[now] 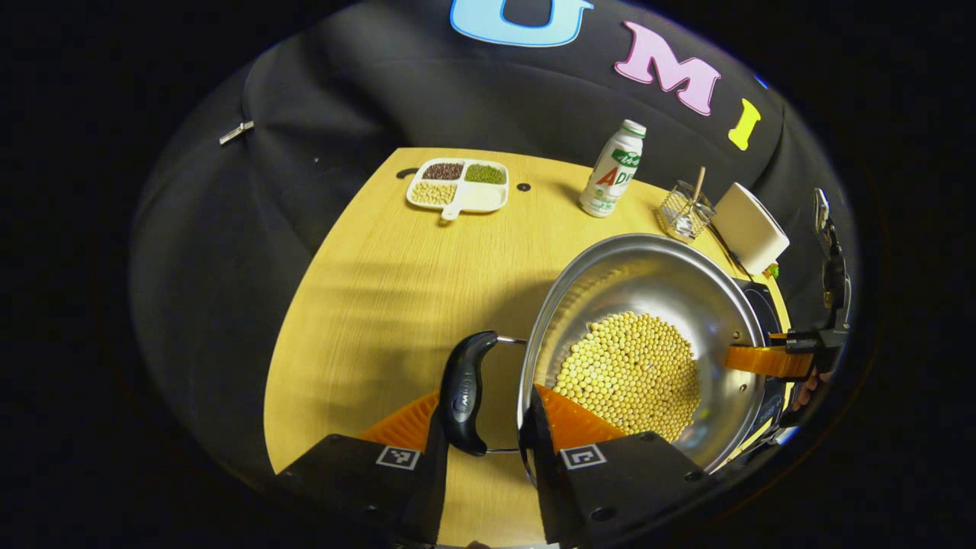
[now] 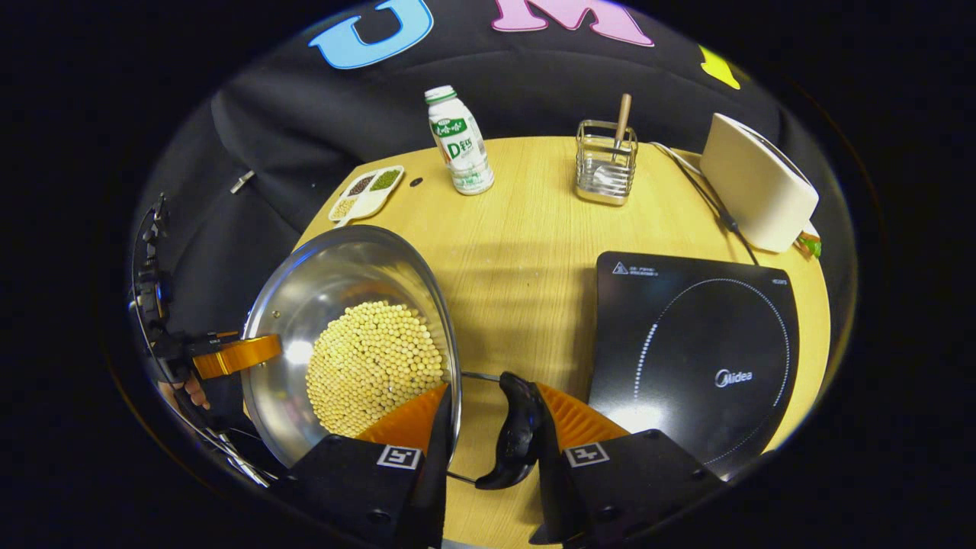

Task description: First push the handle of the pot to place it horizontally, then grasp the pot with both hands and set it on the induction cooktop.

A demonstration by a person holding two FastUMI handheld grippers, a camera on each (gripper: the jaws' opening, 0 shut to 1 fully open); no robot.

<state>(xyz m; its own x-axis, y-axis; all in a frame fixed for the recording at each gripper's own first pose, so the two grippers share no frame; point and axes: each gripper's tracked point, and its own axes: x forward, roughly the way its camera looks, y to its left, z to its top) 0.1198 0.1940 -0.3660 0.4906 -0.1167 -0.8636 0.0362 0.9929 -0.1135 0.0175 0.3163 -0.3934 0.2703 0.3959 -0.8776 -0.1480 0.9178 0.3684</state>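
Both grippers clamp the steel pot (image 1: 648, 335): the left gripper (image 1: 488, 427) across its near handle (image 1: 467, 393) and rim, the right gripper (image 2: 492, 435) likewise on the opposite handle (image 2: 518, 431). Filled with beans (image 2: 374, 366), it likely handles heavy, rigid and slick. It sits left of the induction cooktop (image 2: 701, 351).
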